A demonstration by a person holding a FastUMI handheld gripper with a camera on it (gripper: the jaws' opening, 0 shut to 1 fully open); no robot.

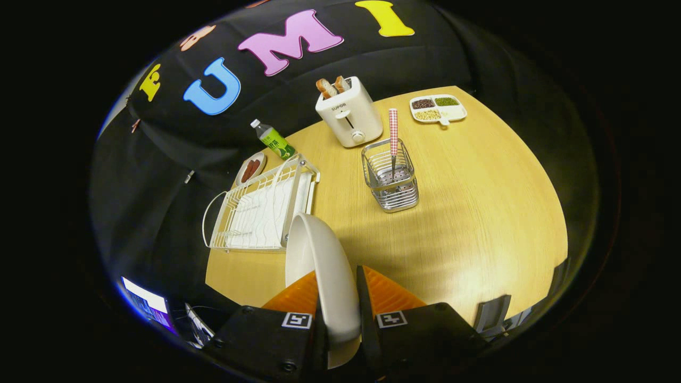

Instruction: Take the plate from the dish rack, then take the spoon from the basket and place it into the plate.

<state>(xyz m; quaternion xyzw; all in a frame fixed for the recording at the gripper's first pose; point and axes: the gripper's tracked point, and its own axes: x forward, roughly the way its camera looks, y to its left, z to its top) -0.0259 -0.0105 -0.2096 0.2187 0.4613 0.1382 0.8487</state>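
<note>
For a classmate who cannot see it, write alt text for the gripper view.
The gripper is shut on a white plate held on edge above a wooden table. Beyond stand an empty dish rack, a wire basket holding a spoon, and a toaster.

A staged kitchen booth — toaster (pixel 349 113), dish rack (pixel 259 208), cutlery basket (pixel 391 178) on a wooden table (pixel 479 213).

**What's sitting on my table right now**

Round wooden table (pixel 479 213). On it I've got a white dish rack (pixel 260 210), a wire basket (pixel 391 183), a toaster (pixel 349 113), a green bottle (pixel 274 141), a divided snack tray (pixel 438 109) and a small sausage dish (pixel 250 168).
</note>
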